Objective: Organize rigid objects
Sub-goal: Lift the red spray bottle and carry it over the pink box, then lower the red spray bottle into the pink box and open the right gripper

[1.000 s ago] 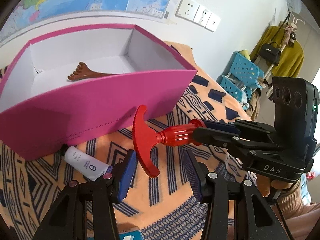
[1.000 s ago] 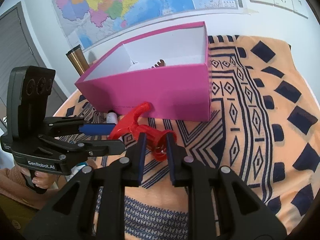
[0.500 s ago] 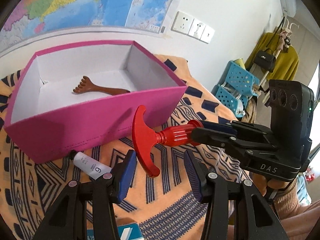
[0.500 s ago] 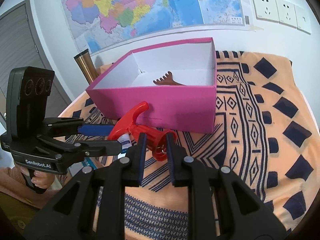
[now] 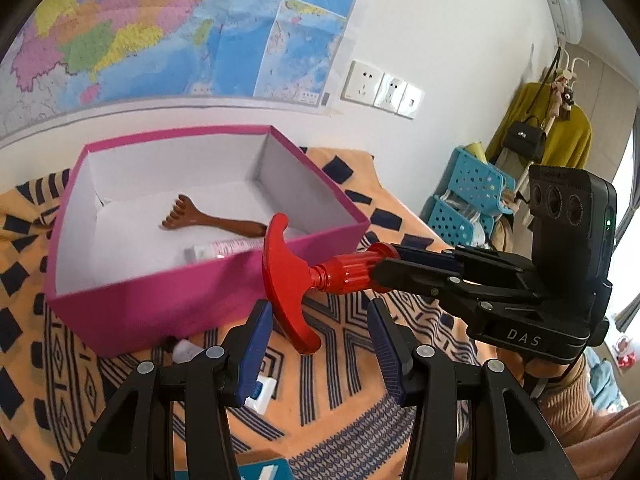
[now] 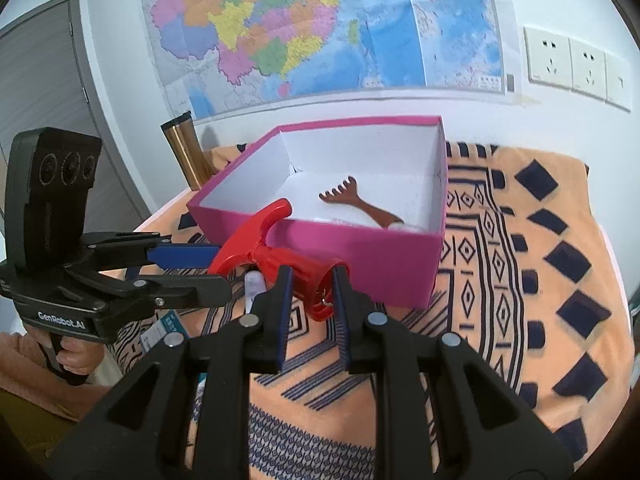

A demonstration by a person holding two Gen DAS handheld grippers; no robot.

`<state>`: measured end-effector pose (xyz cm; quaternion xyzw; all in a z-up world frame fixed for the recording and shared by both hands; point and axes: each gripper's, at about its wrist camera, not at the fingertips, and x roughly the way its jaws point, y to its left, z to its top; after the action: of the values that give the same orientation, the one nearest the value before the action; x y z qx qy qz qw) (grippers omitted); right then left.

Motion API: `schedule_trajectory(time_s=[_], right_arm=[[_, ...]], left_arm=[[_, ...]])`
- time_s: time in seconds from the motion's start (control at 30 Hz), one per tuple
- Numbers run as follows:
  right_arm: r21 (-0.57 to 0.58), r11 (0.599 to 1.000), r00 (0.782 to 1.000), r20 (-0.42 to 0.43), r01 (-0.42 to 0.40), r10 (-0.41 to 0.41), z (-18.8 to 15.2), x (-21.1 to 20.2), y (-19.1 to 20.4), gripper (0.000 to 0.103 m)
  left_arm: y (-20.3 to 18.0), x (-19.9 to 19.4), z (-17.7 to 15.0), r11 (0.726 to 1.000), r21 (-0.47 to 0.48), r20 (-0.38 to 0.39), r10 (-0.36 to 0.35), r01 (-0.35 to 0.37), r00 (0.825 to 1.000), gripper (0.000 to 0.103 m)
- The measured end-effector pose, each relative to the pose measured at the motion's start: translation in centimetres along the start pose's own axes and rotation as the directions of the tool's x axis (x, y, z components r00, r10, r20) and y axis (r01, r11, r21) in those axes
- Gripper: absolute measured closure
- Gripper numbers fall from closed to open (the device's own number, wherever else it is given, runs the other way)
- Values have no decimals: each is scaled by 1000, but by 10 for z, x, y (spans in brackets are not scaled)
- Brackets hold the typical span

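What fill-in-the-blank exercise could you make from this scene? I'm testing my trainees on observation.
1. The right gripper is shut on the handle of a ____ tool.
2. A brown back scratcher lies inside the ____ box.
3. The left gripper's fingers hold ____.
4. On the wall behind the box hangs a ____.

Missing words: red; pink; nothing; map

I see a red T-handled tool [image 5: 298, 276] held aloft over the pink box's [image 5: 192, 304] near wall, brown claw-ended scratcher [image 5: 200, 220] flat inside the box, white tube [image 5: 184, 350] on the cloth against the box's near wall
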<state>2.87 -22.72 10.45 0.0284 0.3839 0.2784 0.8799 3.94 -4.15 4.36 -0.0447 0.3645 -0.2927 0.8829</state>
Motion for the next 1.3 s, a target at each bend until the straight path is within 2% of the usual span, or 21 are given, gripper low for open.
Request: schedule_trajectory(time_s=[0.67,1.3], right_arm=[[-38,999,999,35,-3,5,36,13,-11,80],[-13,1000,1000,14,-12,12,52,35,-31,80]], left_arm=[[7,6,32,998,11,48,53,-54,997,54],[18,29,49,997,-6,23,77,-77,997,54]])
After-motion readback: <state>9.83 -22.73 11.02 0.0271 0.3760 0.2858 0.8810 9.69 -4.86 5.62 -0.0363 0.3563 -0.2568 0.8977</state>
